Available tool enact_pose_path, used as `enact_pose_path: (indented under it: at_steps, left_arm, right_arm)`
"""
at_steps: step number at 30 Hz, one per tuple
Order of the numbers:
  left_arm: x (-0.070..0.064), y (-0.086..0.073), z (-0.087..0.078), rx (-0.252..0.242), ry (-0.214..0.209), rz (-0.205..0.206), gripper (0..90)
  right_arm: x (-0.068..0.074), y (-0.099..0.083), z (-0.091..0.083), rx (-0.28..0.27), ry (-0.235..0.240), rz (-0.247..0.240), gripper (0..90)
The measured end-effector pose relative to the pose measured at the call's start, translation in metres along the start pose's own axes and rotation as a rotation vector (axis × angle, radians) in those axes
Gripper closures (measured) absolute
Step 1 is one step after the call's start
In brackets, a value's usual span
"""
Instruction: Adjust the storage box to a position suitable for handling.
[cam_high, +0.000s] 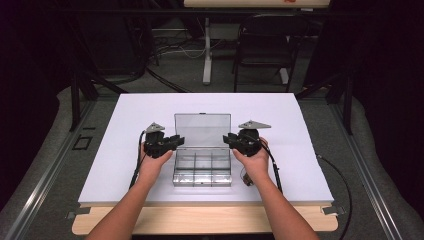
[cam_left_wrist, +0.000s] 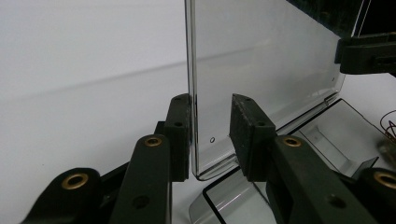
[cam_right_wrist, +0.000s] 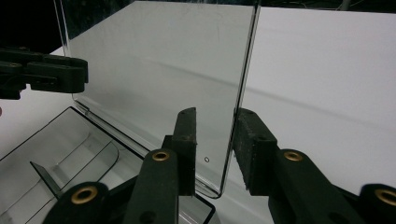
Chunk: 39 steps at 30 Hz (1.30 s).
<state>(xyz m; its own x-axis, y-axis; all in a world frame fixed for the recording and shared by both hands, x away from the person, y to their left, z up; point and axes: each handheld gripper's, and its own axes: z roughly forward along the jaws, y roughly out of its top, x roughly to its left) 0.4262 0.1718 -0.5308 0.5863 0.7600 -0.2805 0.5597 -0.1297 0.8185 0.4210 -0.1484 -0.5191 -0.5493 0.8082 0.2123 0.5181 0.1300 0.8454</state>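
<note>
**Closing the lid of the clear box: tools staged at both lid edges**

High view: a clear compartment box (cam_high: 202, 170) is seen mid-desk (cam_high: 125, 110), near the front edge, with its lid (cam_high: 202, 129) stood upright at the back. The left tool (cam_high: 175, 141) is placed at the lid's left edge, the right tool (cam_high: 227, 139) at its right edge. Step judged: lid being taken by both side edges, probably to be swung down shut, though opening cannot be ruled out.

Left gripper view: the lid's edge (cam_left_wrist: 192, 93) is bracketed by the left tool (cam_left_wrist: 211, 135). One pad is touching or nearly touching the edge; a clear gap is left at the other. Jaws narrow, not clamped.

Right gripper view: same picture mirrored. The lid edge (cam_right_wrist: 243, 93) is straddled by the right tool (cam_right_wrist: 215, 147), jaws narrow, nothing gripped yet. Dividers (cam_right_wrist: 70, 154) are visible in the tray below; the compartments look empty.

Next move, as judged: both tools to be pinched on the edges together, then the lid lowered evenly about the hinge so it isn't twisted.

Material: thin, transparent, glossy plastic, rounded corners.
</note>
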Motion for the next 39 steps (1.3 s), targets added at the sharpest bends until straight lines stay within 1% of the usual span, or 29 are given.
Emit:
enact_pose_path:
  at_steps: [5,8,14,21,27,31,35,39]
  left_arm:
    - [0.002,0.0,0.002,0.0,-0.007,-0.011,69.3]
    - [0.003,0.0,0.003,0.002,-0.013,-0.02,68.8]
    - [0.004,-0.001,0.005,-0.003,-0.016,-0.043,67.1]
    - [0.004,-0.001,0.008,-0.003,-0.016,-0.06,65.1]
    - [0.006,-0.002,0.009,-0.005,-0.025,-0.074,64.4]
    - [0.006,-0.002,0.01,-0.004,-0.022,-0.071,63.8]
    - [0.007,-0.002,0.011,-0.003,-0.025,-0.078,63.3]
    - [0.008,-0.003,0.012,-0.002,-0.027,-0.081,62.4]
  right_arm:
    - [-0.001,0.0,0.003,-0.001,0.0,0.017,69.4]
    - [-0.002,0.0,0.004,-0.005,0.006,0.04,67.9]
    - [-0.003,0.0,0.006,-0.007,0.009,0.057,66.6]
    - [-0.005,0.0,0.009,0.004,0.009,0.072,66.5]
    - [-0.006,0.0,0.011,0.003,0.013,0.089,66.5]
    - [-0.007,-0.001,0.012,0.007,0.01,0.102,66.7]
    - [-0.008,-0.001,0.013,0.011,0.01,0.104,66.6]
    - [-0.009,-0.001,0.015,0.013,0.013,0.119,65.6]
